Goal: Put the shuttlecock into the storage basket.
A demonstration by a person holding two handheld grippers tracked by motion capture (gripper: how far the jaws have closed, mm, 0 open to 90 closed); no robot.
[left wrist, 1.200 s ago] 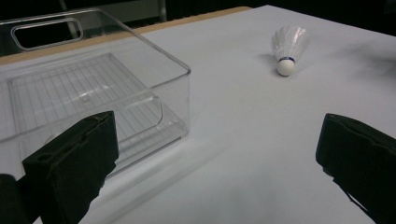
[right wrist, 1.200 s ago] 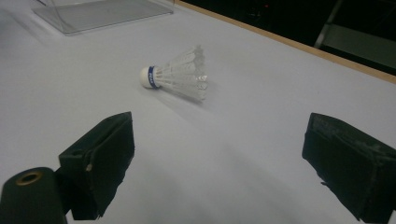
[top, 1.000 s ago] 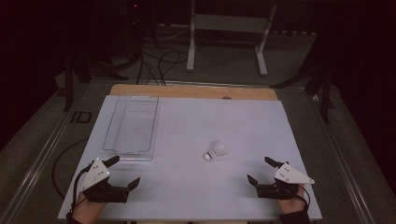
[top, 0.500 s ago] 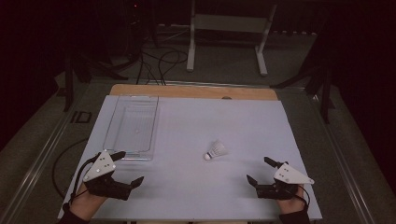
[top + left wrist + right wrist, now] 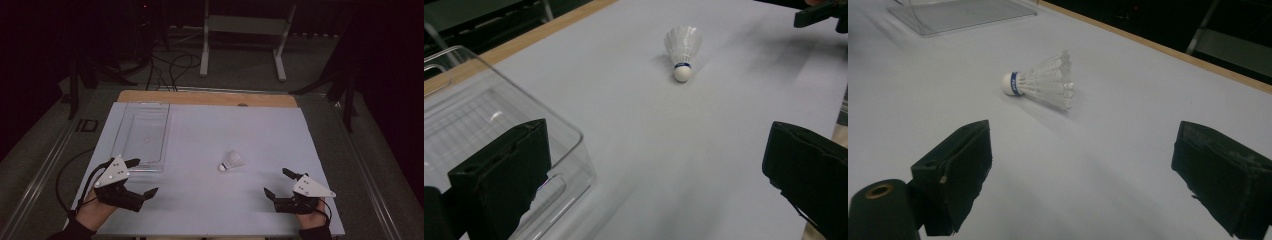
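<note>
**Shuttlecock loose on sheet, both grippers empty**

High view: shuttlecock (image 5: 232, 161) lies between left gripper (image 5: 141, 177) and right gripper (image 5: 278, 183), beside the clear tray (image 5: 129, 136).

Left gripper view: jaws spread; tray corner just beside the left jaw.

Right gripper view: jaws spread, shuttlecock ahead on its side.

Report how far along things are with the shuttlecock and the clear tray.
Nothing looks done yet: the shuttlecock lies on its side on the white table, apart from the clear tray, which looks empty. Nothing is in hand: the left gripper and right gripper are both open near the front edge, holding nothing. If the shuttlecock is meant for the tray, gripping and moving it remain.
</note>
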